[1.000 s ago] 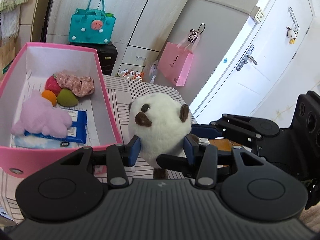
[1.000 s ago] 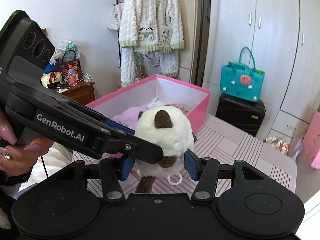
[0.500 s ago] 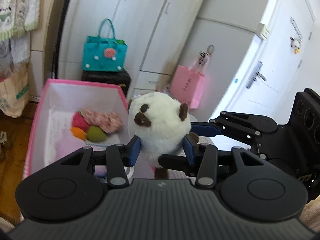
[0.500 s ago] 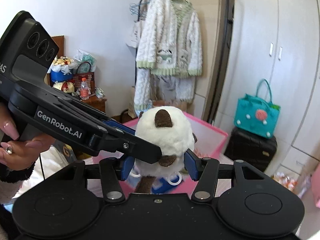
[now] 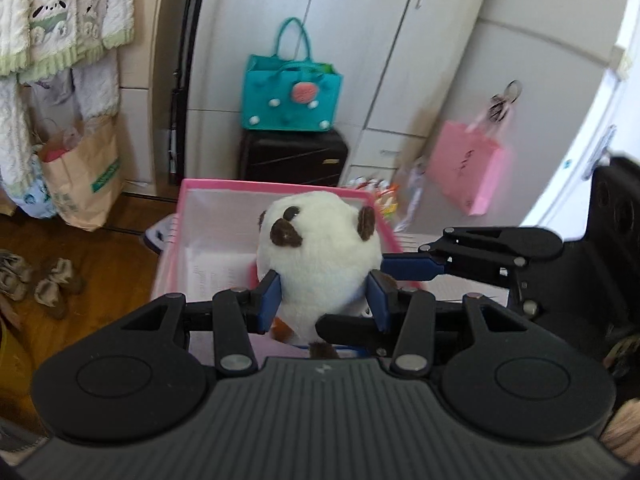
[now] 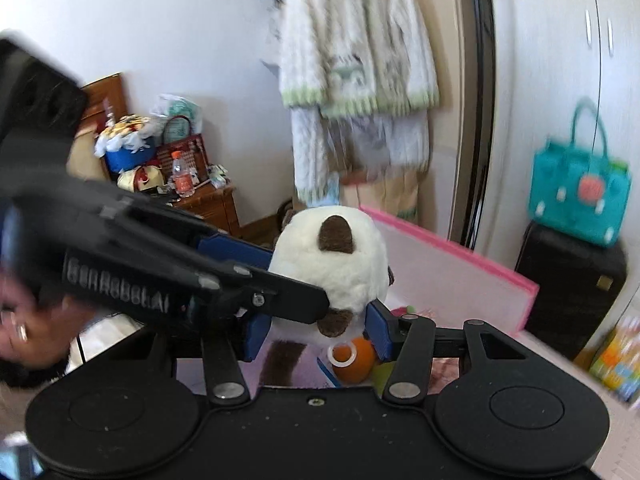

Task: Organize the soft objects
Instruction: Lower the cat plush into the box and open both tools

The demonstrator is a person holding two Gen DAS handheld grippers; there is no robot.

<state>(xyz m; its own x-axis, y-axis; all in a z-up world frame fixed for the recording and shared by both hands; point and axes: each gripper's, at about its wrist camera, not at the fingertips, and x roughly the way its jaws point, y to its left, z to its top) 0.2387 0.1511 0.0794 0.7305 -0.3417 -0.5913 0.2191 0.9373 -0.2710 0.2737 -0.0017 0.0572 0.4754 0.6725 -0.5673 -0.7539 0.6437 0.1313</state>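
Behind stand white cupboards and a teal bag (image 5: 292,90). Over the pink box (image 5: 276,192) hangs the plush (image 5: 318,264), pinched by the left hand-held gripper (image 5: 324,298) and, crosswise, by the right hand-held gripper (image 6: 316,330), whose jaws have just been closing.

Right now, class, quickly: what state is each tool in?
Left tool: closed on the plush toy.
Right tool: also closed on the plush toy, its jaws having just closed a little further.
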